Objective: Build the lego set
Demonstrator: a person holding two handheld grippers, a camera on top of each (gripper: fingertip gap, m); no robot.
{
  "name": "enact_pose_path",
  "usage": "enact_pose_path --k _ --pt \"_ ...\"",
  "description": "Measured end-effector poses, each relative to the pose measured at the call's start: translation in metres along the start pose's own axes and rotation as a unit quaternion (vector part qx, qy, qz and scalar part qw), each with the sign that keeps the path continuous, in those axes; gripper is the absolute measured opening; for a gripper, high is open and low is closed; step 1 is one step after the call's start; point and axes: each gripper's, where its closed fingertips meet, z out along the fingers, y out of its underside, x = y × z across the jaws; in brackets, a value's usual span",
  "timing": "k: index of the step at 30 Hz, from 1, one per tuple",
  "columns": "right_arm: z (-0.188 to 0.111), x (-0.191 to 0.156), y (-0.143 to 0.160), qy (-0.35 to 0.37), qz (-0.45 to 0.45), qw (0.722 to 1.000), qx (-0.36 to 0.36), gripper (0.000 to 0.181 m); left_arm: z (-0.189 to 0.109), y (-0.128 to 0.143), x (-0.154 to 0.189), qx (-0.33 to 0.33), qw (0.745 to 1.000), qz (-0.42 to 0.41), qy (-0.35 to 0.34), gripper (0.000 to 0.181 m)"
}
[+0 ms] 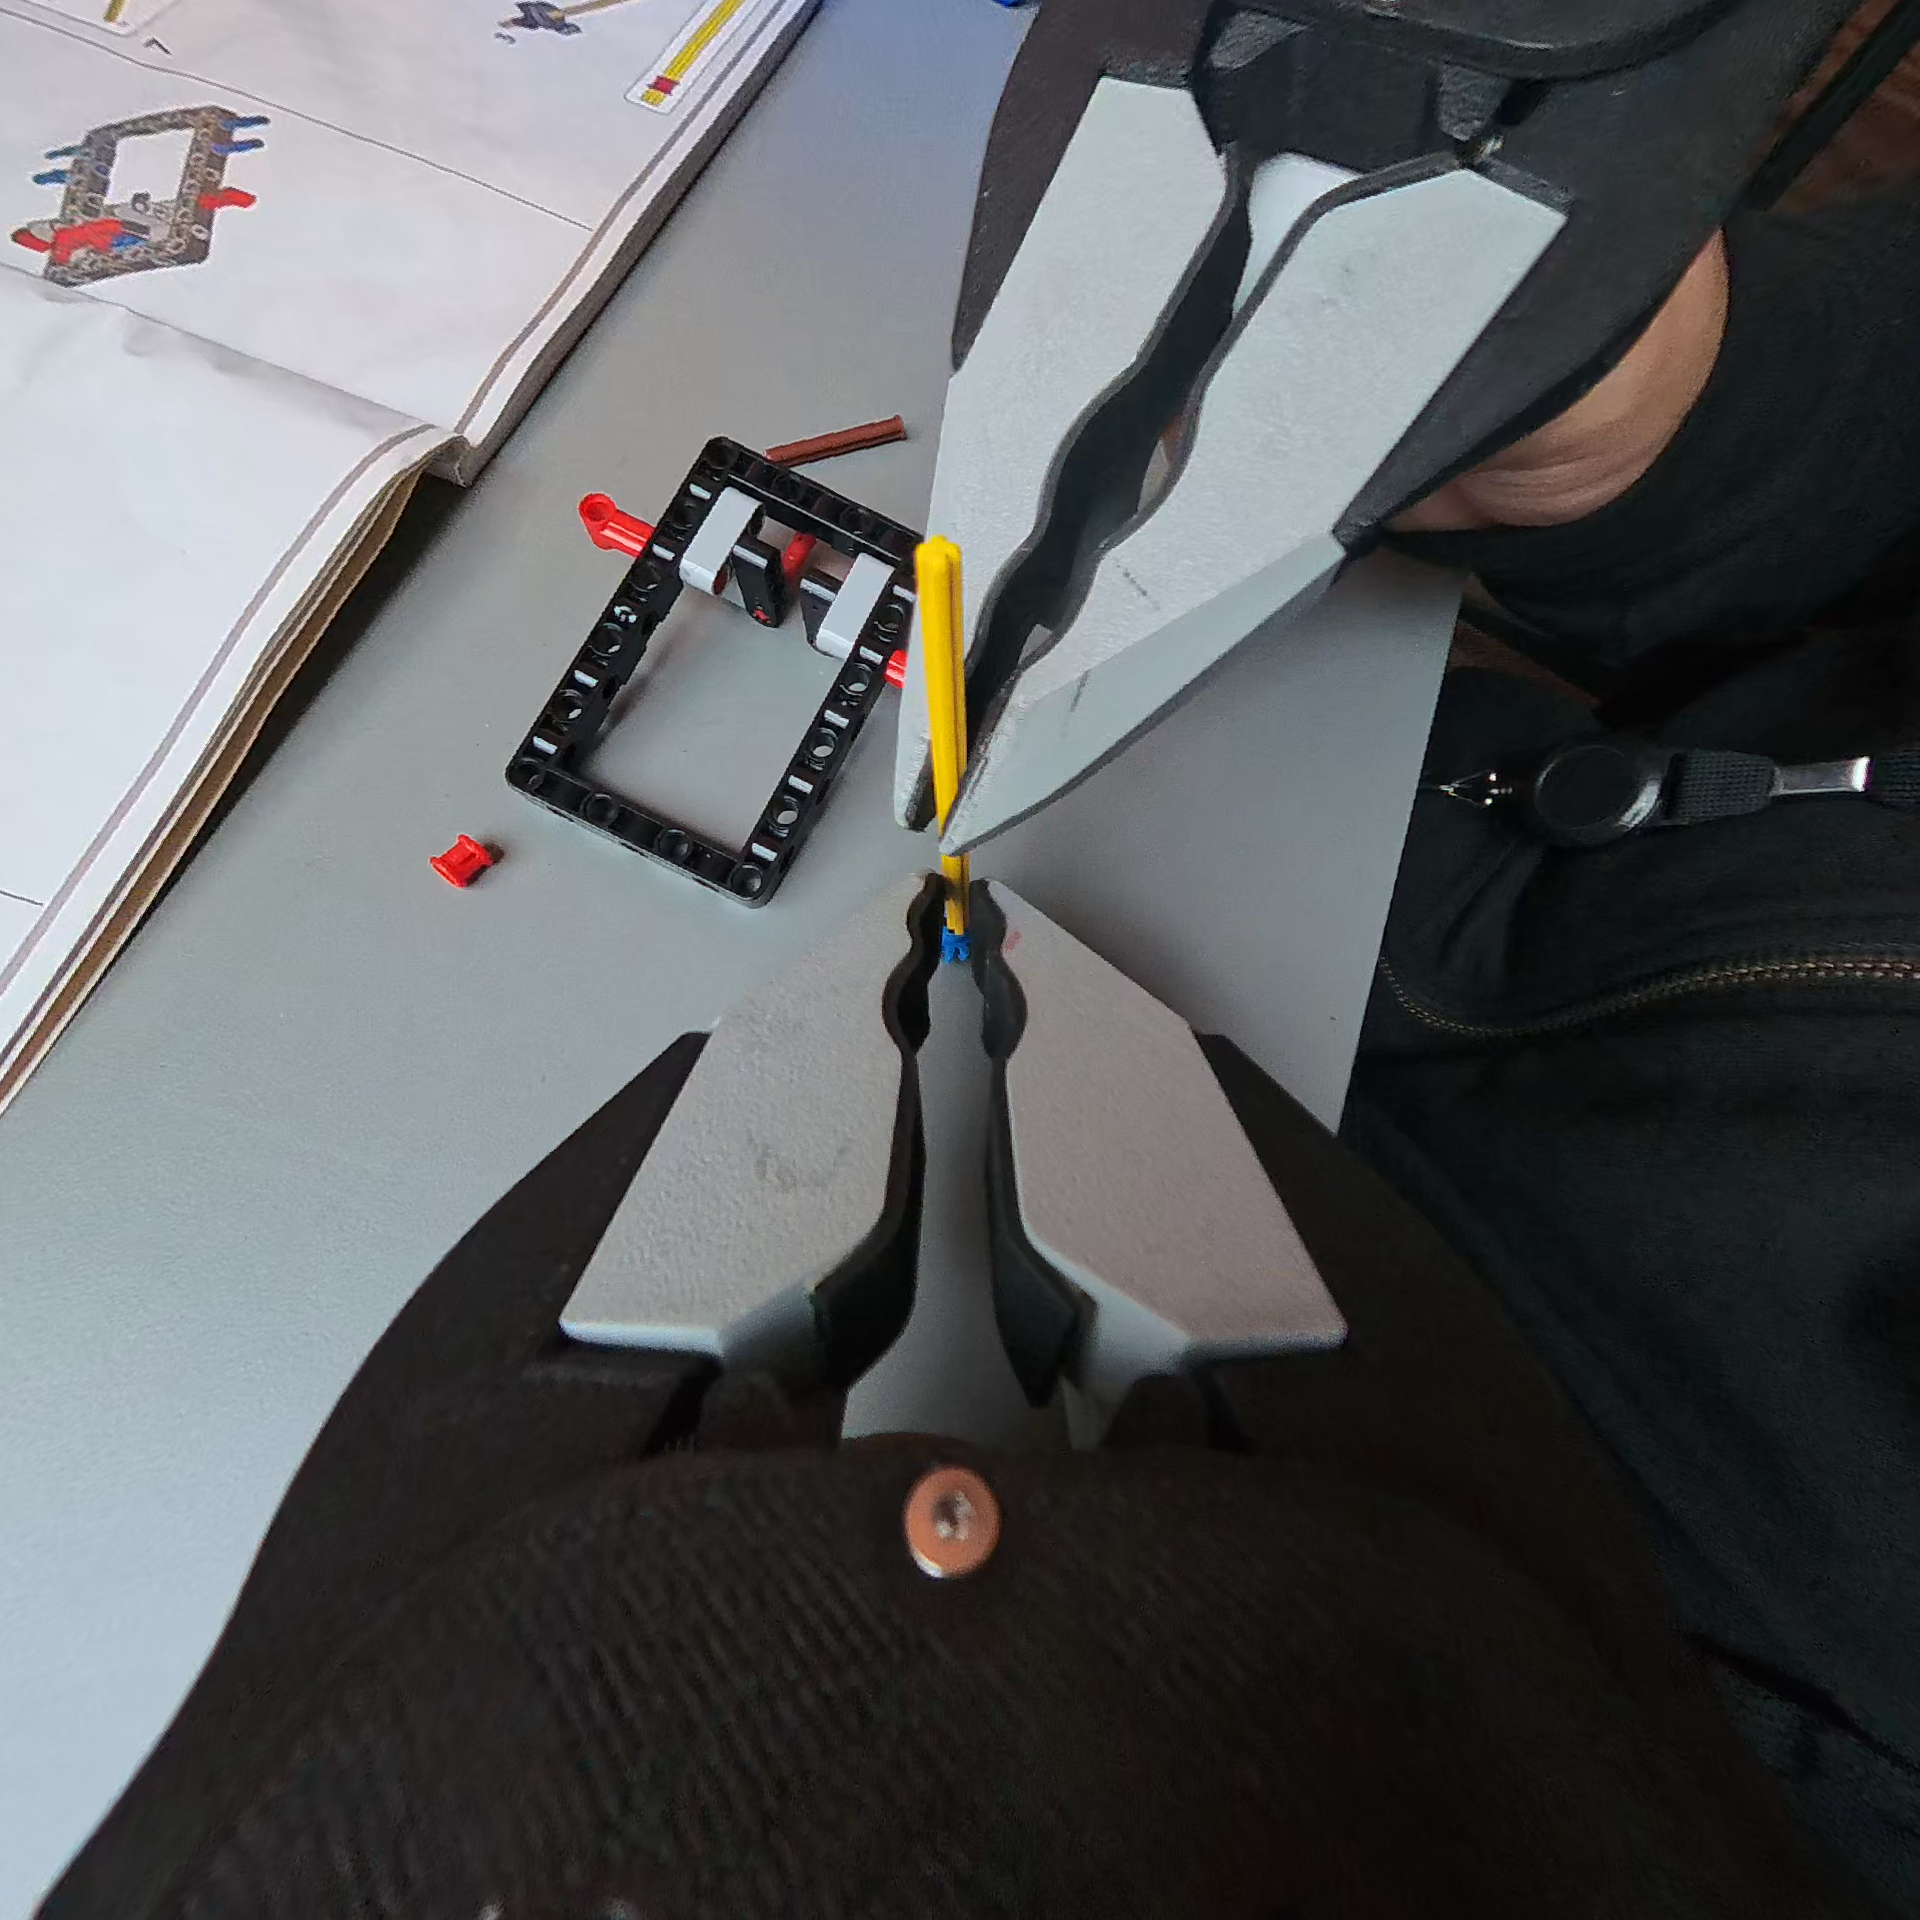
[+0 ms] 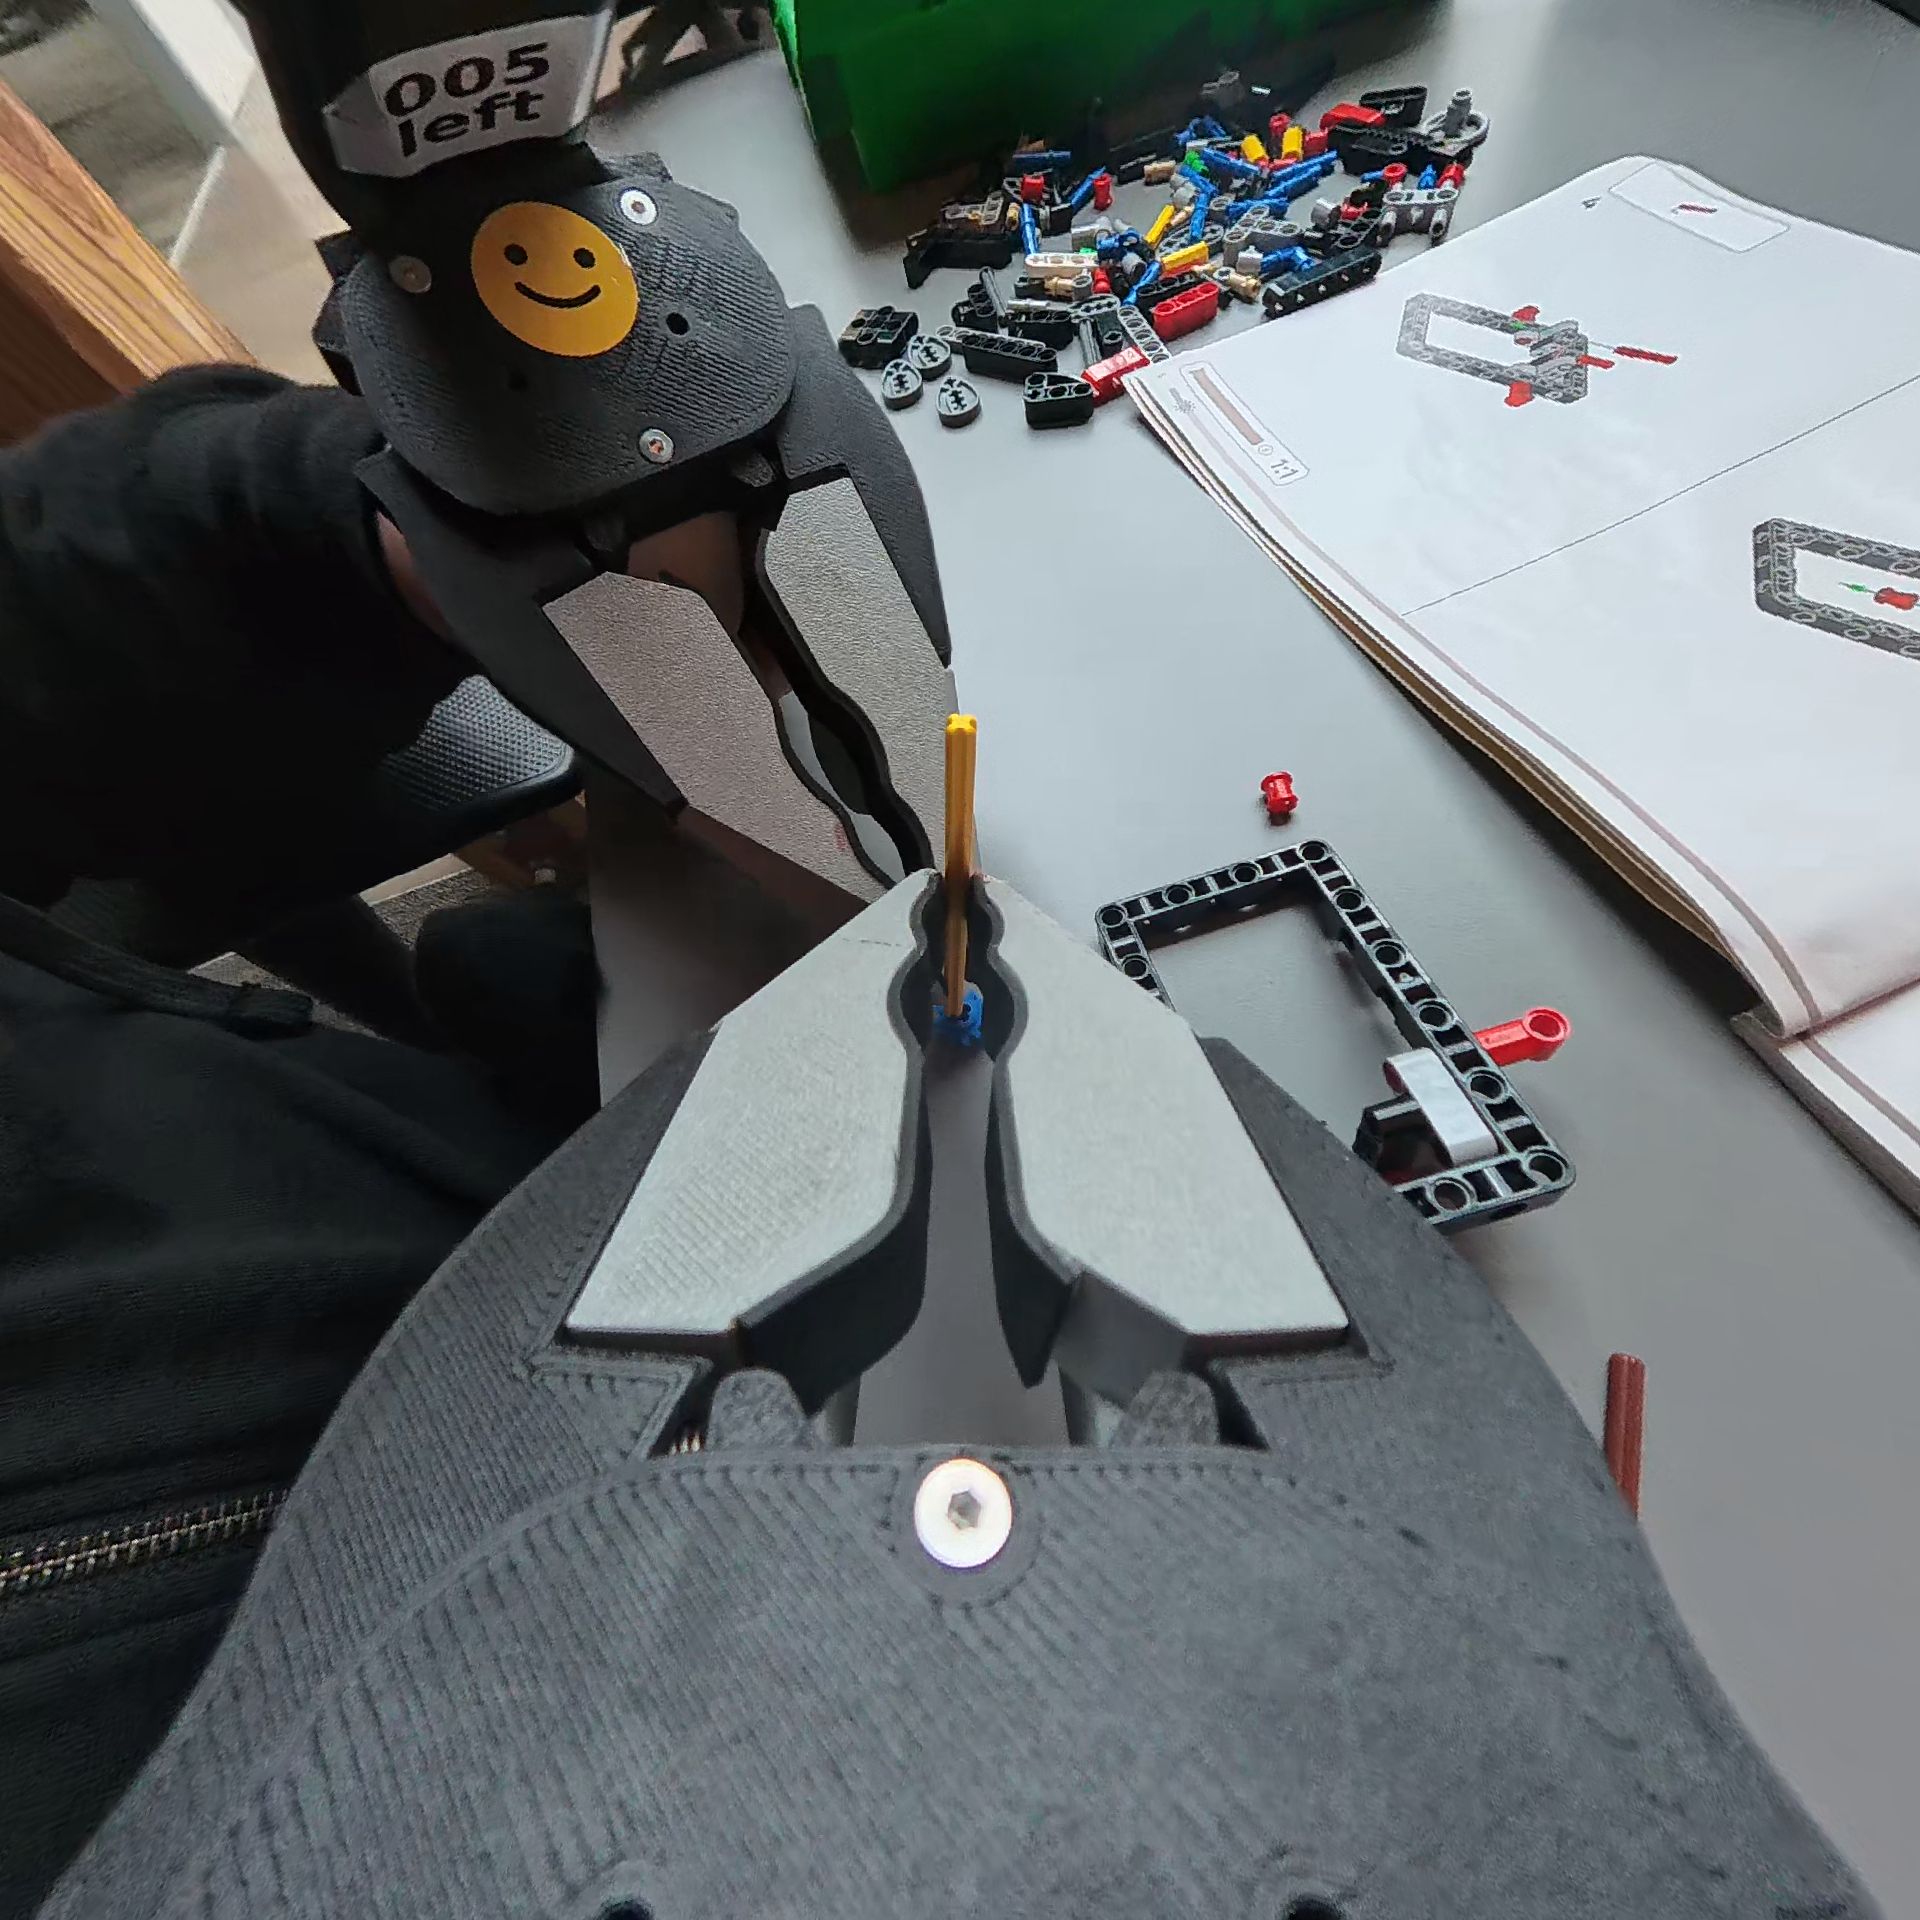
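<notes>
From where I'm standing the left gripper (image 1: pixel 956 891) and right gripper (image 2: pixel 956 885) are both clamped tip-to-tip on the yellow axle (image 1: pixel 940 665), near the frame (image 1: pixel 597 665), blue bush (image 2: pixel 961 1018) on its end, so I'd push straight along it, no twisting, or it'll slip.

The axle (image 2: pixel 959 831) is yellow with a blue bush (image 2: pixel 961 1020); the frame (image 1: pixel 707 675) is black; the table (image 1: pixel 312 1195) grey; the loose pin (image 1: pixel 464 860) red.

Grey matte tabletop (image 2: pixel 1091 623) fills both views. Wood-grain panel (image 2: pixel 94 260) at upper left of right wrist view; pale daylit surface behind it.
</notes>
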Motion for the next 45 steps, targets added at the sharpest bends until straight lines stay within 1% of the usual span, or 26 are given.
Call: enact_pose_path --k 11,30,35,39,45 --pt "0.0001 -0.0001 0.0009 0.004 -0.005 1.0 -0.003 0.001 0.0007 0.001 -0.0001 -0.006 1.0 0.014 0.003 0.002" --pt "0.0001 0.0006 0.0029 0.01 -0.018 1.0 -0.001 0.001 0.0031 0.0019 -0.0007 -0.011 1.0 0.014 0.003 0.002" --pt "0.0011 -0.0018 0.0029 0.006 -0.034 0.999 -0.003 0.001 0.0027 0.0029 -0.0001 -0.01 1.0 0.014 -0.008 0.002" --pt "-0.0001 -0.0047 0.0045 0.01 -0.059 0.998 0.001 0.001 0.0028 0.004 0.0008 -0.014 0.999 0.038 -0.027 0.003" --pt "-0.0023 -0.0034 0.0065 -0.005 -0.048 0.999 0.007 0.001 0.004 0.004 0.0006 -0.015 0.998 0.042 -0.04 0.003"
